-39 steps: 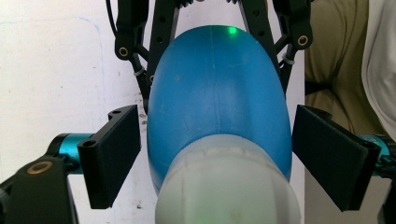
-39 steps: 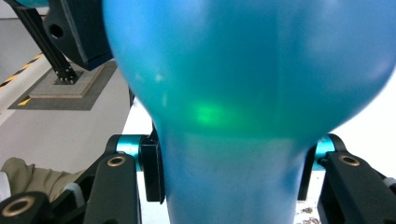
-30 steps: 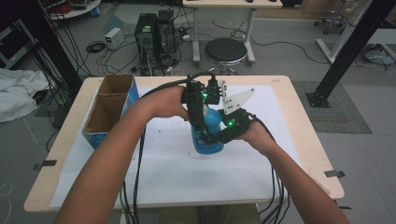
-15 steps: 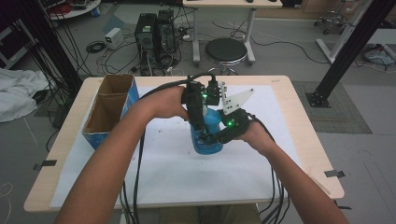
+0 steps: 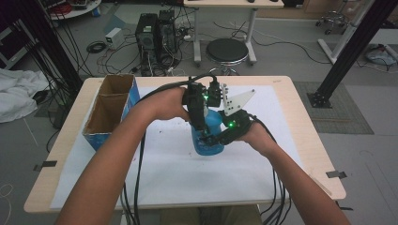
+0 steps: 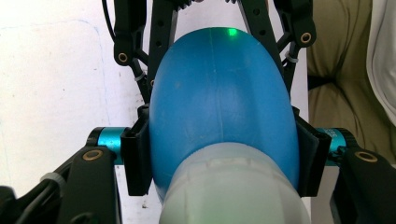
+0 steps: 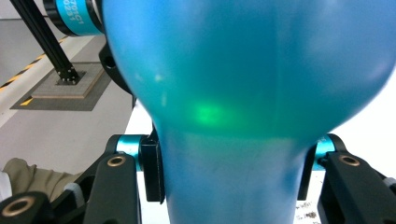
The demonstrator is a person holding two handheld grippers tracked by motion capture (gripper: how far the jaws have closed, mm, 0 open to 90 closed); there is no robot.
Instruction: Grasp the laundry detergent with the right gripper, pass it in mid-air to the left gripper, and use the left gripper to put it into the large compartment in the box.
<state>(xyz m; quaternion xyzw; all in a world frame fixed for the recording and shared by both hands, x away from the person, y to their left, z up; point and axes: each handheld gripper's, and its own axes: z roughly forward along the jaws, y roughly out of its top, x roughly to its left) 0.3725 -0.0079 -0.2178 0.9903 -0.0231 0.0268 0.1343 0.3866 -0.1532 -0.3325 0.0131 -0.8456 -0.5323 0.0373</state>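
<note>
A cardboard box (image 5: 109, 110) is sitting well to the left of the fingers. The left gripper (image 5: 202, 133) is clamping a blue bottle (image 5: 210, 134), its pads (image 6: 136, 161) pressing both sides. The right gripper (image 5: 212, 139) is also closing on the bottle, which is standing between both sets of fingers on the white-covered table (image 5: 300, 117).

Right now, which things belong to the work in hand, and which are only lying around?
In use: bottle, clamped by left gripper and right gripper.

Lying about: box, paper, stool, computers.
</note>
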